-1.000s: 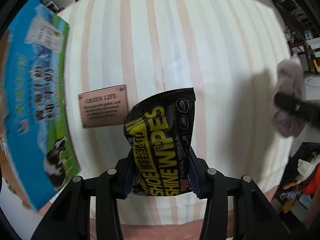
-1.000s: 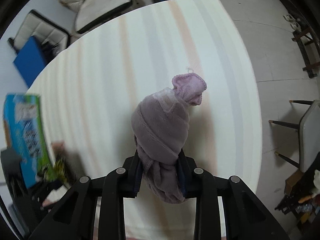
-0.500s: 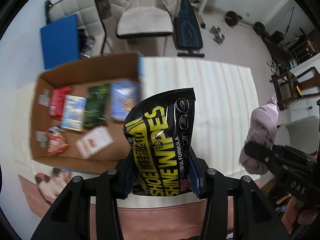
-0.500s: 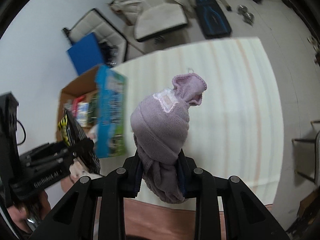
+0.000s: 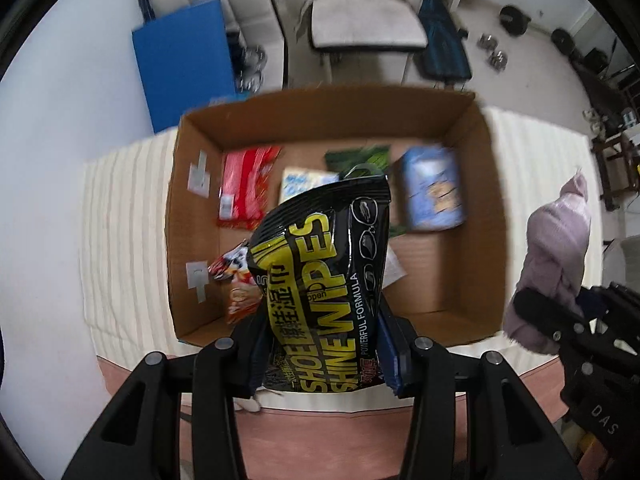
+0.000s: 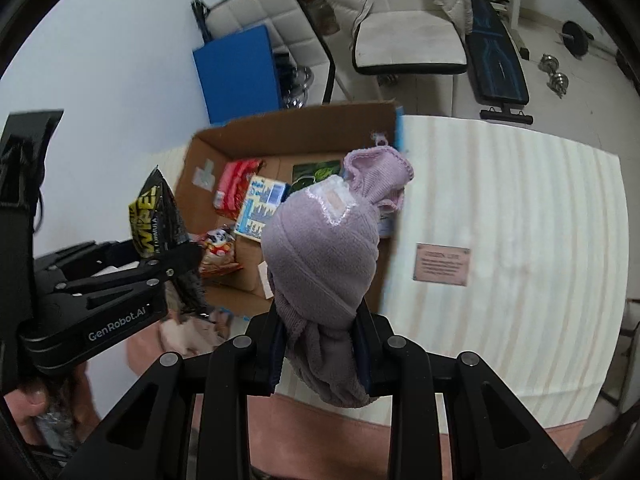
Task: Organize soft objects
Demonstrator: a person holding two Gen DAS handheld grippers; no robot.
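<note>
1. The left gripper (image 5: 326, 354) is clamped on the lower part of a glossy black wipes pouch with yellow lettering (image 5: 326, 280), which stands upright between its black fingers.
2. Behind the pouch, an open brown cardboard box (image 5: 486, 248) sits on a cream striped tablecloth (image 5: 124, 240).
3. Inside the box lie a red packet (image 5: 244, 186), a pale blue-and-white pack (image 5: 300, 184), a dark green packet (image 5: 360, 158) and a blue pouch (image 5: 434, 190), all blurred.
4. A red-and-white snack bag (image 5: 236, 284) lies just left of the pouch.
5. At the right edge, the right gripper (image 5: 556, 324) is closed around a rolled lilac fleece cloth (image 5: 556, 240).
</note>
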